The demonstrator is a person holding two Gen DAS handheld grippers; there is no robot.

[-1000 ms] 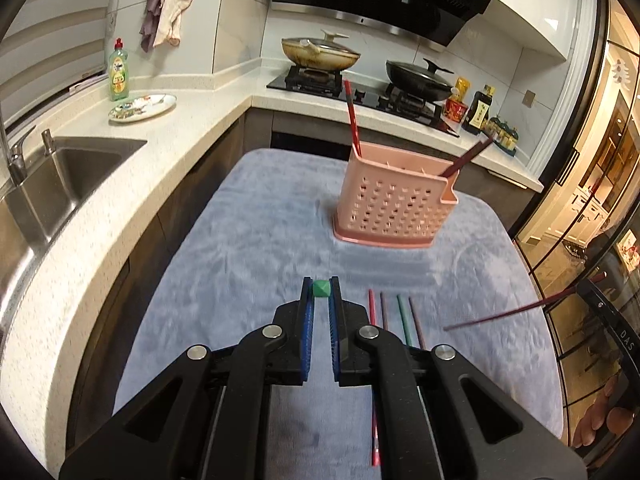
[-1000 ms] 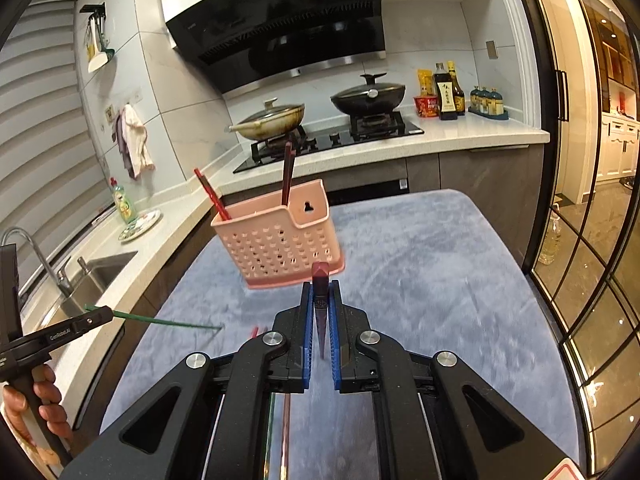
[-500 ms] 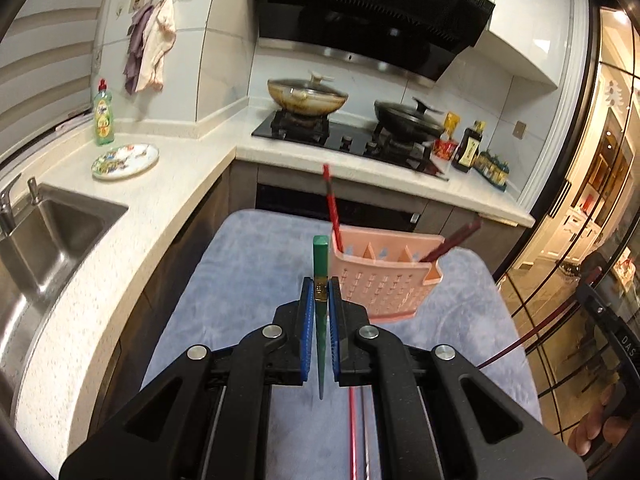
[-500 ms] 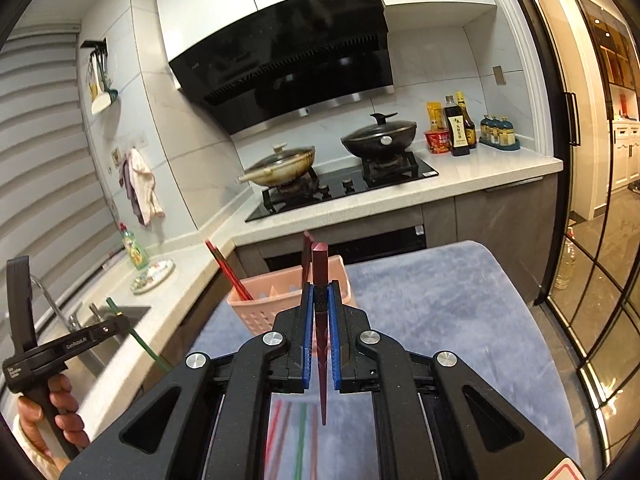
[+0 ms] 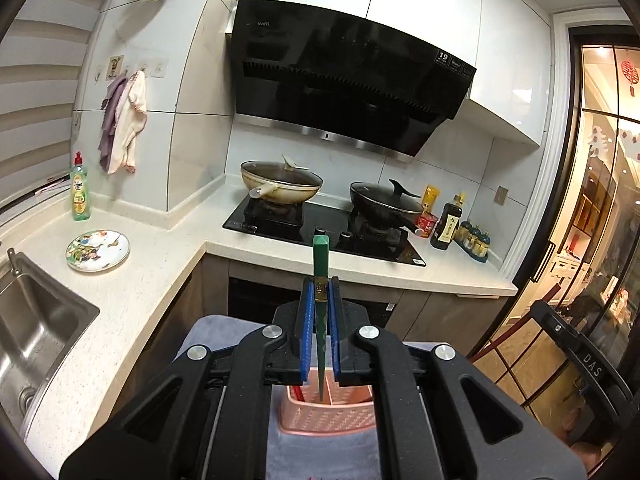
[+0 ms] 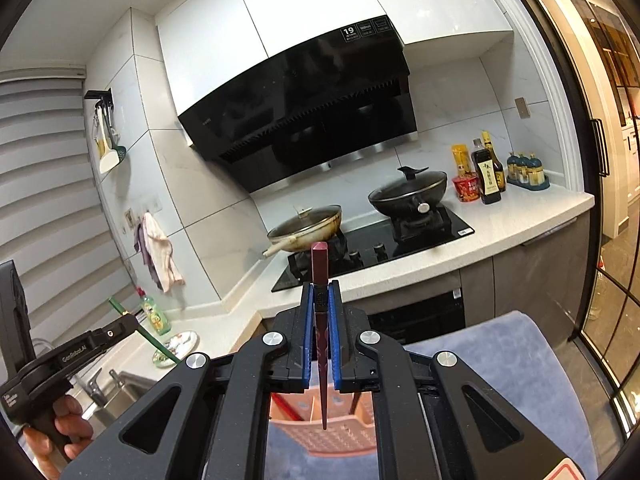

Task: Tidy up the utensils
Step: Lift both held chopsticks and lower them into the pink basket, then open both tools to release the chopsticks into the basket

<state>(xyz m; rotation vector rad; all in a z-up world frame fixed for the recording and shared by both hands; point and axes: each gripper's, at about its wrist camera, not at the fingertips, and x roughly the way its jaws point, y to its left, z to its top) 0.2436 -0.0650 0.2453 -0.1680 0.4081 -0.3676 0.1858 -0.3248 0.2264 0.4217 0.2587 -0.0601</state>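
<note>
My left gripper (image 5: 320, 288) is shut on a green chopstick (image 5: 321, 264) that stands upright, its thin tip hanging over the pink perforated utensil basket (image 5: 328, 412) below. My right gripper (image 6: 320, 292) is shut on a dark red chopstick (image 6: 319, 272), also upright, with its tip above the same basket (image 6: 320, 428). A red chopstick (image 6: 286, 404) and a dark one (image 6: 356, 400) lean inside the basket. From the right wrist view the left gripper (image 6: 134, 326) shows at the left edge with its green chopstick (image 6: 144, 336), held by a hand (image 6: 60, 428).
The basket stands on a grey-blue cloth (image 6: 512, 368) over a table. Behind are the counter with a hob, a wok (image 5: 280, 184) and a black pan (image 5: 384, 200), sauce bottles (image 5: 448, 224), a plate (image 5: 98, 250), a sink (image 5: 32, 320) at left and glass doors (image 5: 592, 240) at right.
Both grippers rose from near the cloth and moved over the basket, each carrying its chopstick, which swung upright. The chopsticks lying on the cloth dropped out of view.
</note>
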